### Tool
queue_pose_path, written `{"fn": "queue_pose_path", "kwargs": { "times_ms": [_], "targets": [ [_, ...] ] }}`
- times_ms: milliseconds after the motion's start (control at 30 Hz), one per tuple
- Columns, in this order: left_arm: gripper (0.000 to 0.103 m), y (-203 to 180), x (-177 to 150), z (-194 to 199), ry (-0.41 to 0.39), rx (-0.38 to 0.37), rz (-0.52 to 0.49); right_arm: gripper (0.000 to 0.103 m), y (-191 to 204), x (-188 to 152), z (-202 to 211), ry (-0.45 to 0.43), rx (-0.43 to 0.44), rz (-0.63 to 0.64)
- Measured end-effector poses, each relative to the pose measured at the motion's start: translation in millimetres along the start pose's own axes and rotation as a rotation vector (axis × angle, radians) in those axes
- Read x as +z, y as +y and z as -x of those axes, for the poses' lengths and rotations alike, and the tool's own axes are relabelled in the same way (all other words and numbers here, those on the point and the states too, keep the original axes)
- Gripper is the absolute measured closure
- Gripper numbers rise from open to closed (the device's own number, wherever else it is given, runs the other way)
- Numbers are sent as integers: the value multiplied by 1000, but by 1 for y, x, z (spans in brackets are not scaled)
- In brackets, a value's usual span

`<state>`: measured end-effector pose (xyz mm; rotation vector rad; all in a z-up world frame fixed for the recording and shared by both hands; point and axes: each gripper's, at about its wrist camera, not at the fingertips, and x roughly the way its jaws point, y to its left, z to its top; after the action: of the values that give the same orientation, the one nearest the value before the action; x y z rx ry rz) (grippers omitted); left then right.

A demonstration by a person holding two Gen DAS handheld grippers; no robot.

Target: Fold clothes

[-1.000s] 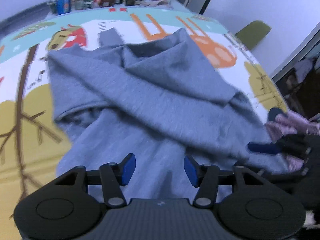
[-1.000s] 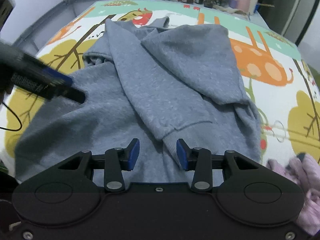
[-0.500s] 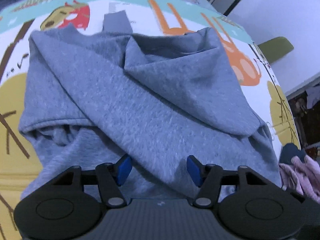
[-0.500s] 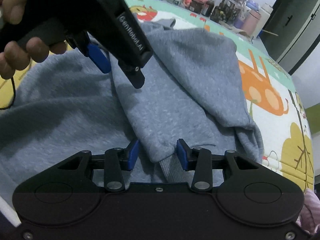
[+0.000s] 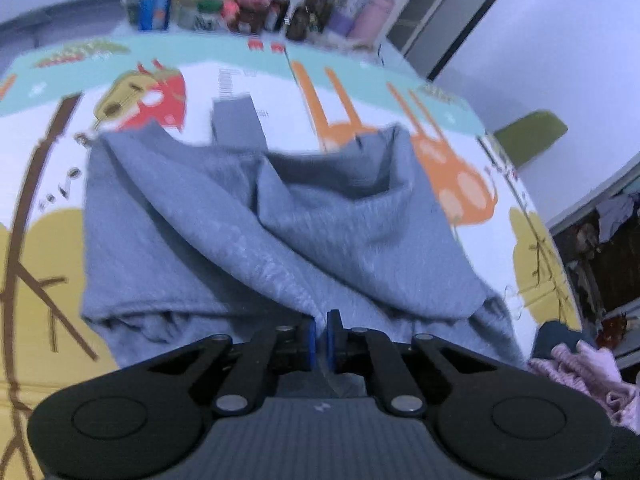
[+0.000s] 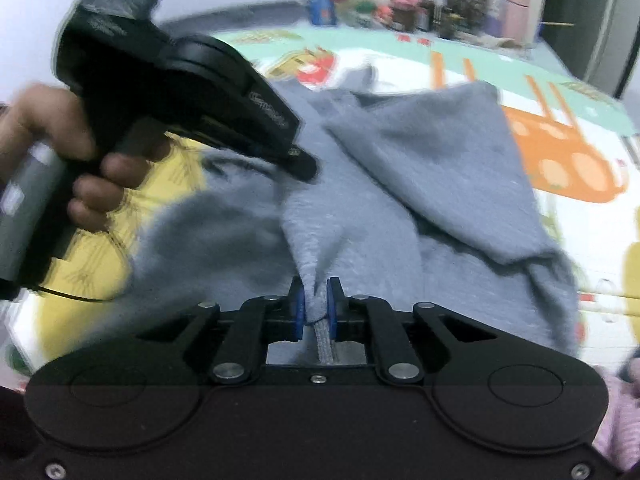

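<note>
1. Left wrist view: showed the grey hoodie (image 5: 240, 240) spread over the middle of the bench (image 5: 48, 280), hood toward twelve o'clock and one sleeve end poking out beyond it at eleven.
2. Caught the left tongs (image 5: 320, 334) at six o'clock clamped shut, blue pads almost meeting on a thin pinch of the hoodie's near fabric. A second before, stood wide apart above that cloth.
3. Left a pink garment (image 5: 588, 372) at four o'clock and a row of bottles (image 5: 280, 4) at twelve, both clear of the work.
4. Right wrist view: found the right tongs (image 6: 316, 306) at six o'clock closing, with the ribbed end of the folded-over sleeve (image 6: 320, 240) between the pads and already squeezed. Half a second before, gaped on either side of it.
5. Placed the other tool, held in a hand (image 6: 80, 160) at nine o'clock, with its tip down on the cloth at about eleven o'clock from the right tongs, near but apart.
6. Judged from this: both grips newly made, so the grasping step looked done. Fold itself not yet carried out; probably called next for lifting both pinches together. Much motion blur, so finer creases not readable.
</note>
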<state>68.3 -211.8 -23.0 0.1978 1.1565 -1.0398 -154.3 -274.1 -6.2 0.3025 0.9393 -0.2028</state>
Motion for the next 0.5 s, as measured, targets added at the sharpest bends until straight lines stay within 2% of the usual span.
{"fn": "queue_pose_path", "kwargs": {
  "times_ms": [233, 500],
  "targets": [
    [97, 31, 7, 50, -80, 53, 41, 94, 37, 33, 22, -78, 200, 13],
    [98, 74, 8, 97, -141, 121, 105, 94, 102, 72, 19, -117, 310, 84]
  ]
}}
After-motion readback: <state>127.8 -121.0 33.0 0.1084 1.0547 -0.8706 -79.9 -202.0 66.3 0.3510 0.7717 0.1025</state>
